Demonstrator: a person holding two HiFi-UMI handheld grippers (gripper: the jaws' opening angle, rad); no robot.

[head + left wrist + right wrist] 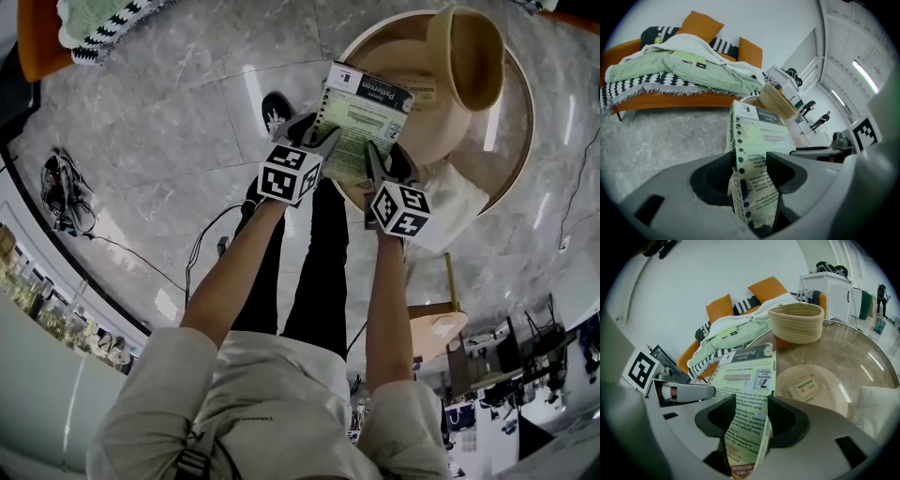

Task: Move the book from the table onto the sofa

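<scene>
The book, a pale-green paperback with a dark title band, is held up over the near rim of the round glass table. My left gripper is shut on its left edge, and my right gripper is shut on its right edge. In the left gripper view the book stands on edge, wedged between the jaws of the left gripper. In the right gripper view the book lies between the pads of the right gripper. The orange sofa, piled with blankets, stands across the marble floor.
A woven basket lies on the table beside a shallow beige dish holding a packet. A white cloth hangs at the table's near edge. The person's shoe is under the book. Cables lie on the floor at left.
</scene>
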